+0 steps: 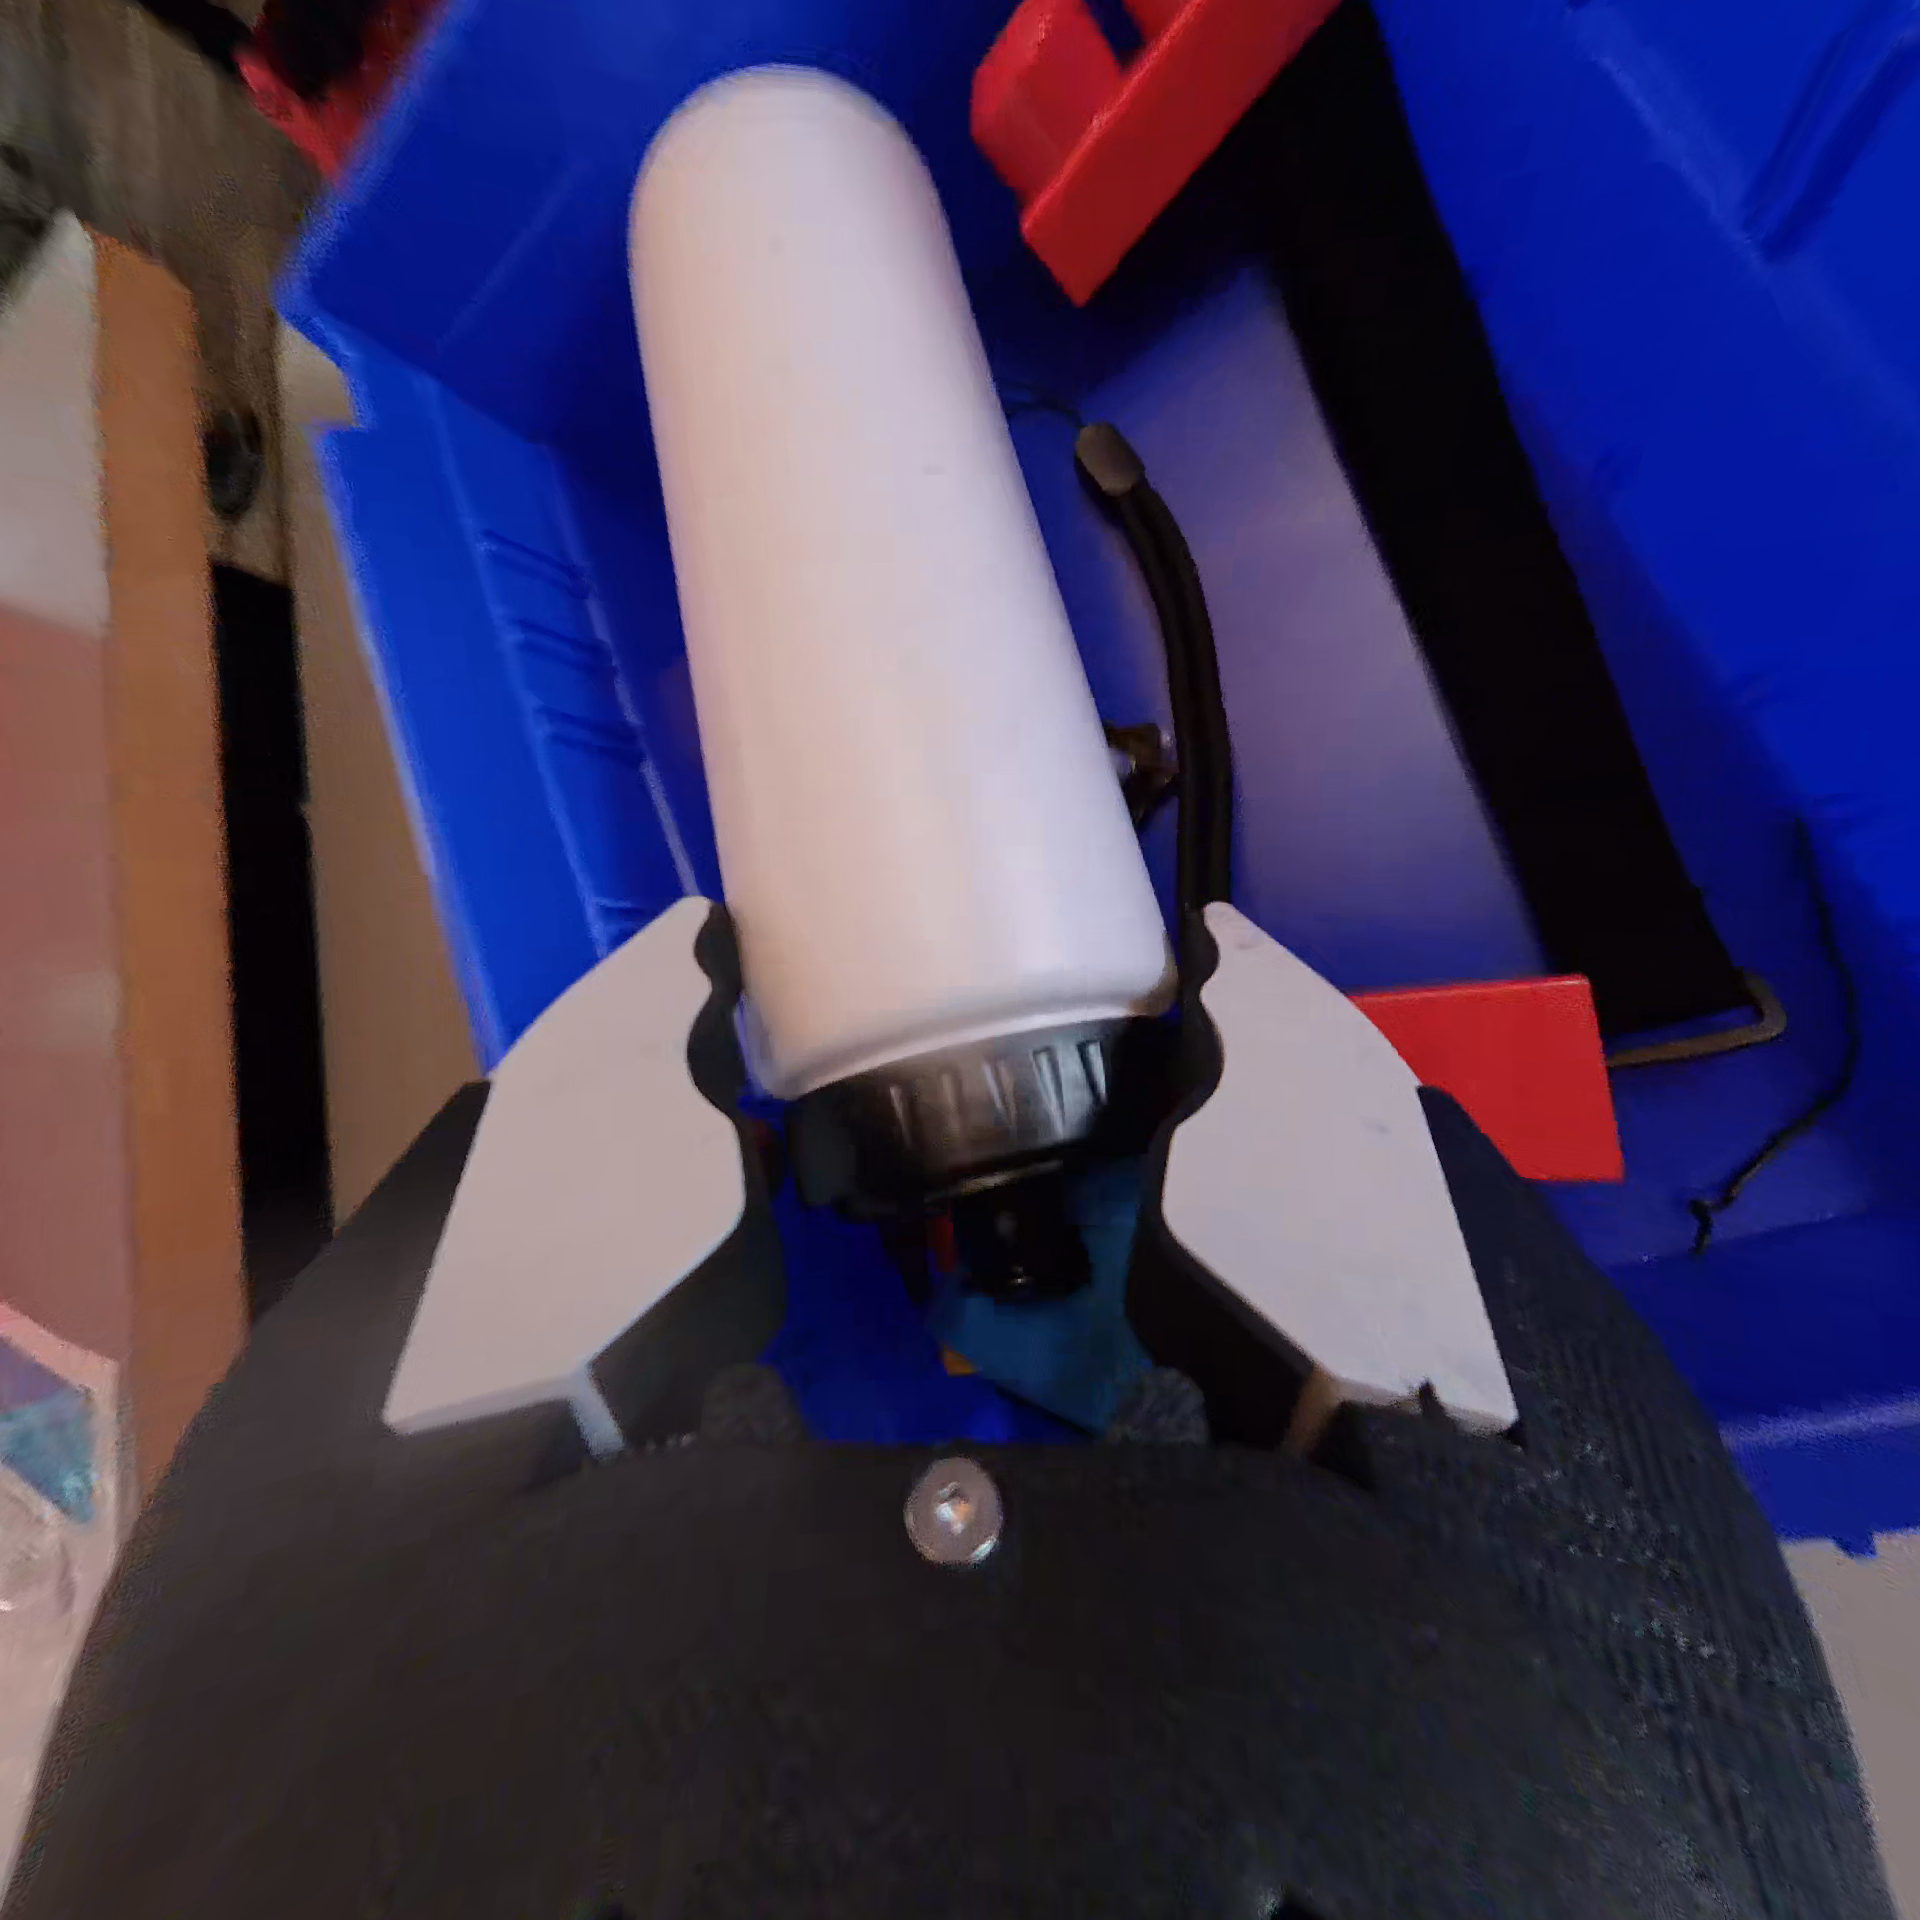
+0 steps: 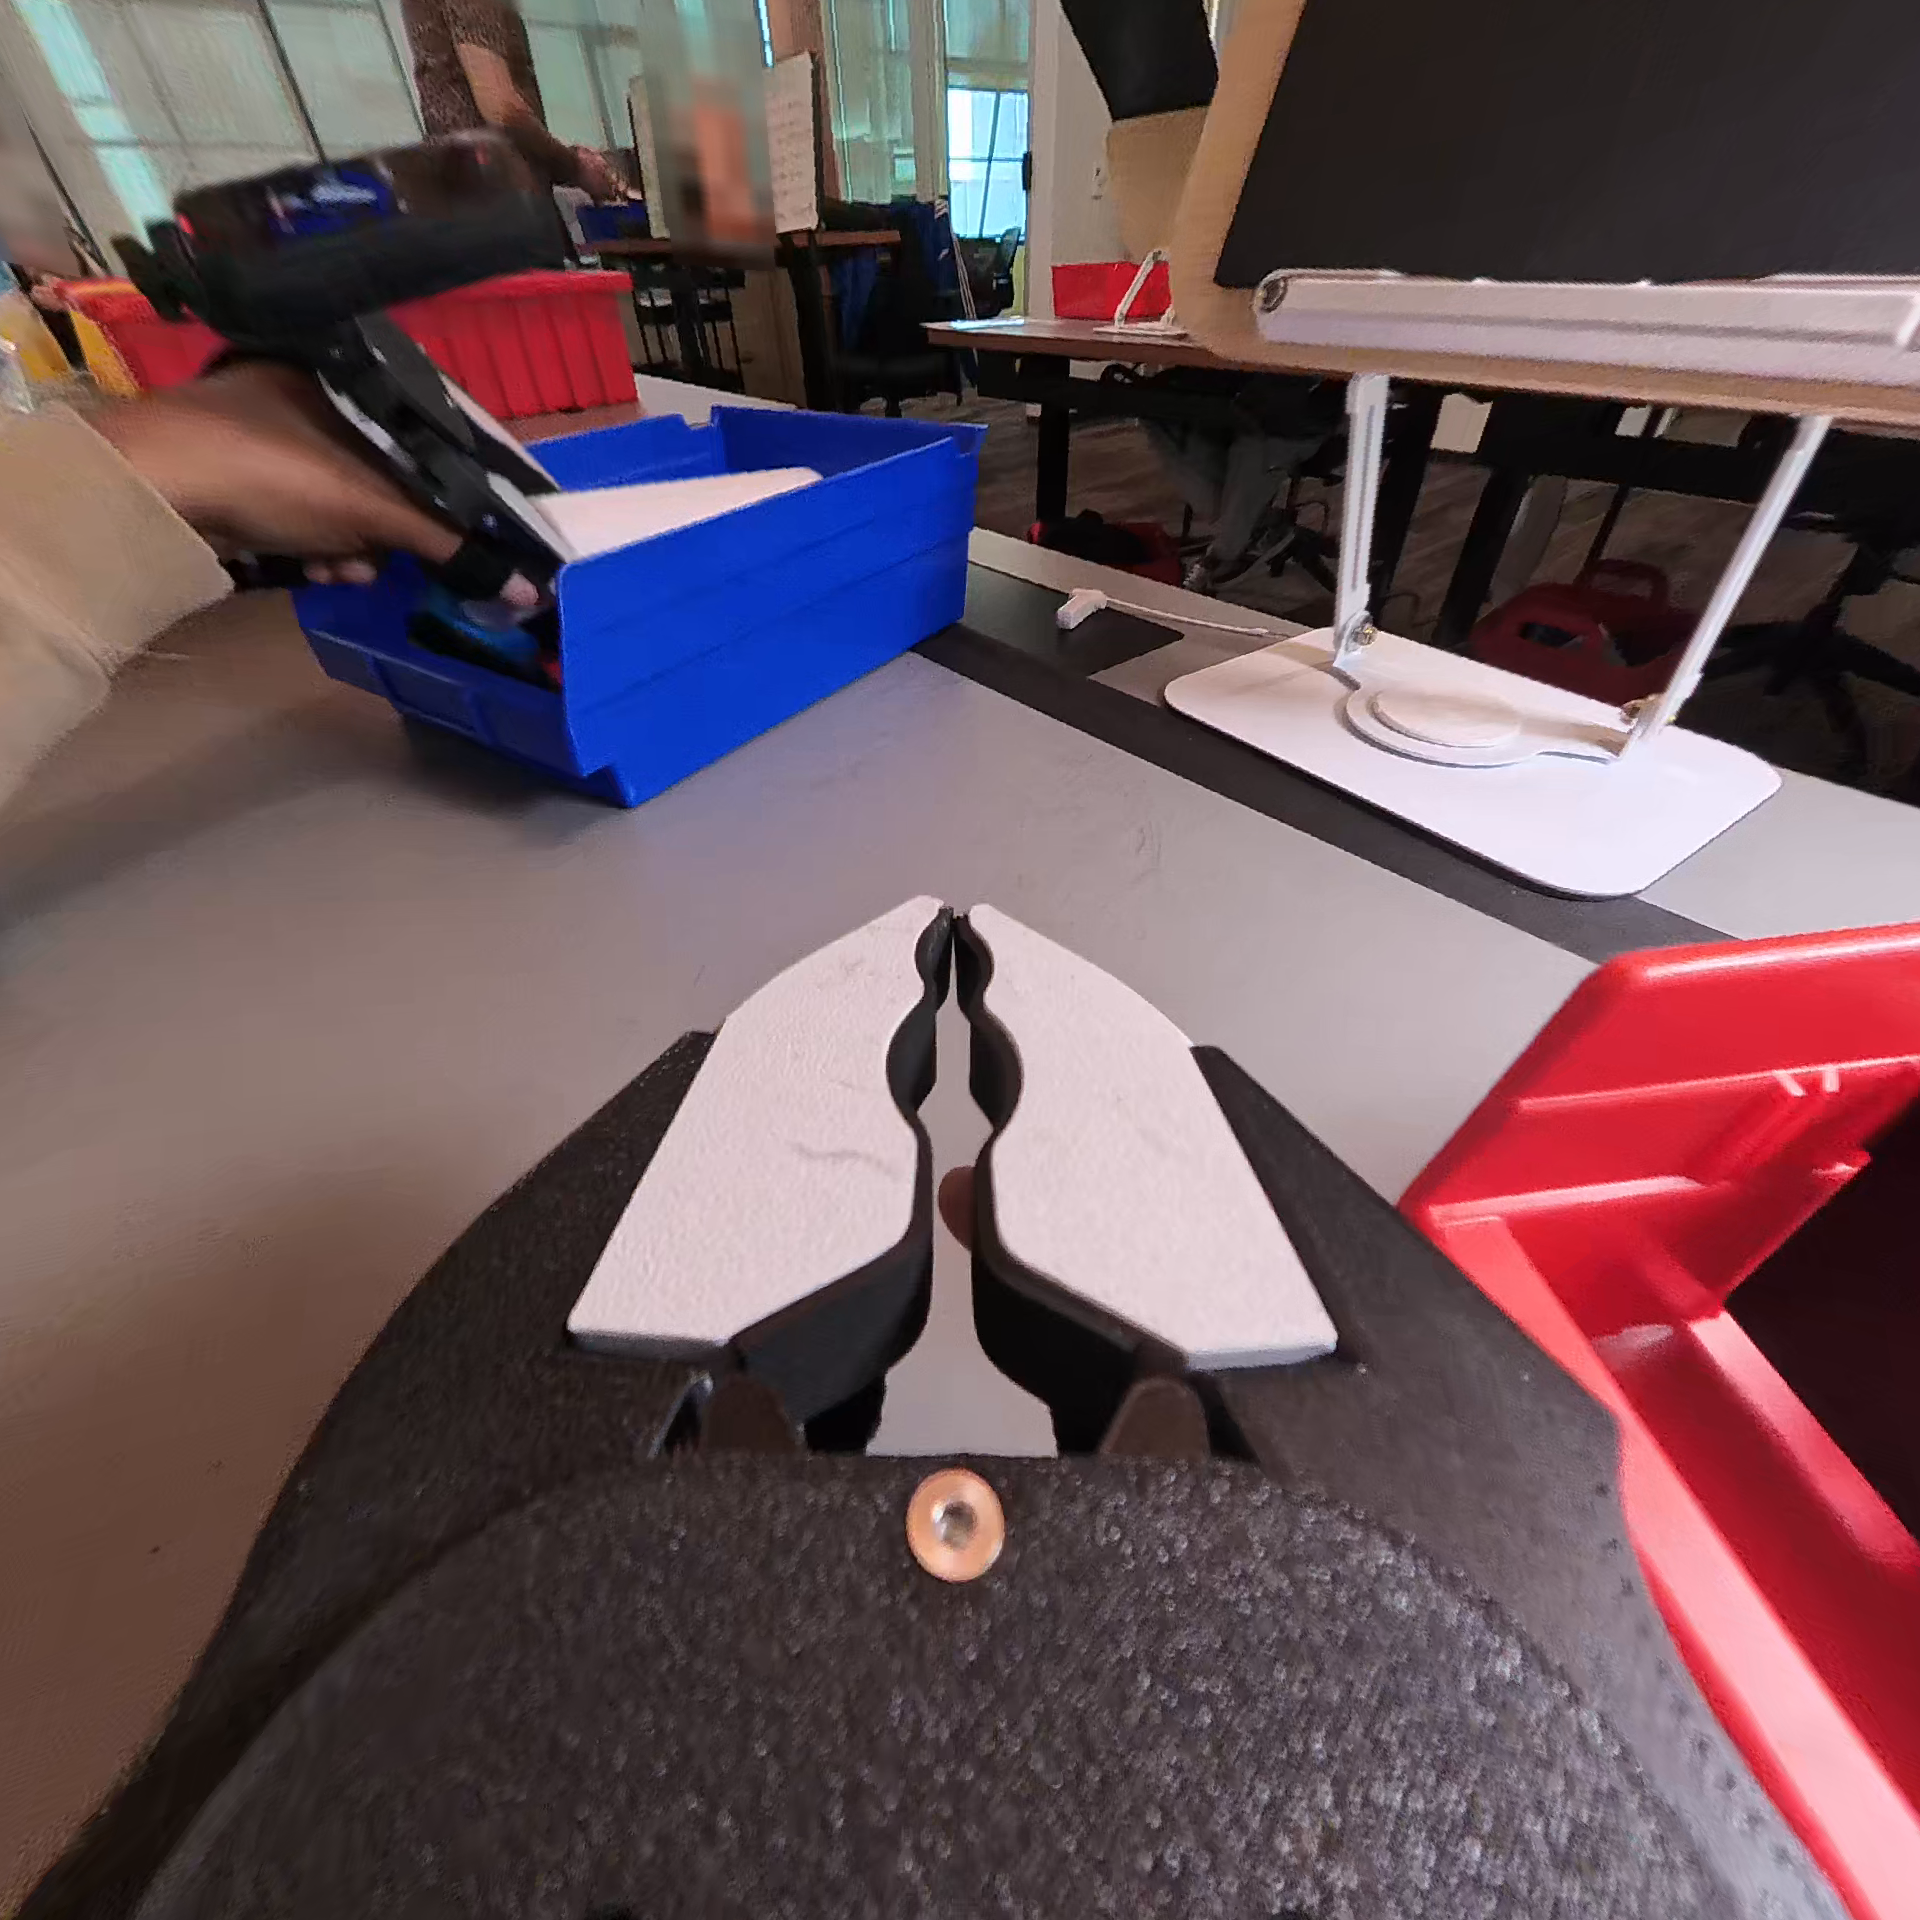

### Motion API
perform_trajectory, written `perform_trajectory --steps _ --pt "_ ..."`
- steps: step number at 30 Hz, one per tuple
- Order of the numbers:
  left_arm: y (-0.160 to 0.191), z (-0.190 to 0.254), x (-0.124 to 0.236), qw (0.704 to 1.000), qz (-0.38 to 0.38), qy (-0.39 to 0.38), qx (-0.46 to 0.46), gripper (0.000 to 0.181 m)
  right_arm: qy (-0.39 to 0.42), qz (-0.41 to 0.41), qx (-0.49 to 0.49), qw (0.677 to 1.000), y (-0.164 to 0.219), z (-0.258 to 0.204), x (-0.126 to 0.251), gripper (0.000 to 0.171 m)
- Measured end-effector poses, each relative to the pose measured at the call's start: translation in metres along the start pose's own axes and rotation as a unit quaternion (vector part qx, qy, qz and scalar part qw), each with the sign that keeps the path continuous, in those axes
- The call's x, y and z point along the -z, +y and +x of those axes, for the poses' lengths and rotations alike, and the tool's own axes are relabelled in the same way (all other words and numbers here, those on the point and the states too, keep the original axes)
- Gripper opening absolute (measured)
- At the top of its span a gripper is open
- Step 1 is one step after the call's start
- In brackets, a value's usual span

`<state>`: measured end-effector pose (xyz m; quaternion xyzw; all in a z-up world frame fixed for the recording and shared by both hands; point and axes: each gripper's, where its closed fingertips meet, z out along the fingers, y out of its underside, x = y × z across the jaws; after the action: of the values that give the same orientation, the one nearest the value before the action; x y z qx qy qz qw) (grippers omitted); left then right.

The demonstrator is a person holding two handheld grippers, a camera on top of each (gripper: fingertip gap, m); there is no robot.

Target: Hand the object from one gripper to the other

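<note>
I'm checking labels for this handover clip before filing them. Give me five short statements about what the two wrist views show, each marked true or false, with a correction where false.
1. The left tool is closed around the cap end of a white bottle. True.
2. The white bottle has a red cap. False: the cap is black.
3. The right tool holds the bottle. False: its fingers are shut together with nothing between them.
4. The left tool is working at the blue bin. True.
5. The red bin sits to the left of the right tool. False: it is at the right edge of the right wrist view.
</note>
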<state>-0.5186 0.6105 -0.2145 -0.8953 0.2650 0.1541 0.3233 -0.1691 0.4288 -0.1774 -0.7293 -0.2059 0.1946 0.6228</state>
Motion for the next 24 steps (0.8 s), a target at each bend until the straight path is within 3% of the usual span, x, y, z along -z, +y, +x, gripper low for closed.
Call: perform_trajectory --steps 8,15,19,21,24 --pt "-0.023 -0.011 0.04 0.997 0.072 0.006 -0.021 0.082 -0.002 -0.014 0.006 1.0 0.008 -0.005 -0.002 0.0" --pt "-0.059 -0.015 0.117 0.978 0.204 0.03 -0.002 0.082 0.002 0.0 0.025 1.0 0.0 -0.008 0.002 0.0" --pt "-0.084 0.014 0.185 0.931 0.323 0.167 0.02 0.081 -0.018 0.043 0.073 0.996 -0.029 -0.027 0.008 0.012" --pt "-0.088 0.043 0.215 0.897 0.349 0.27 0.012 0.081 0.01 0.052 0.174 0.983 -0.054 -0.034 0.012 0.03" --pt "-0.09 0.09 0.234 0.858 0.344 0.38 -0.016 0.082 0.047 0.059 0.358 0.931 -0.099 -0.059 0.017 0.058"
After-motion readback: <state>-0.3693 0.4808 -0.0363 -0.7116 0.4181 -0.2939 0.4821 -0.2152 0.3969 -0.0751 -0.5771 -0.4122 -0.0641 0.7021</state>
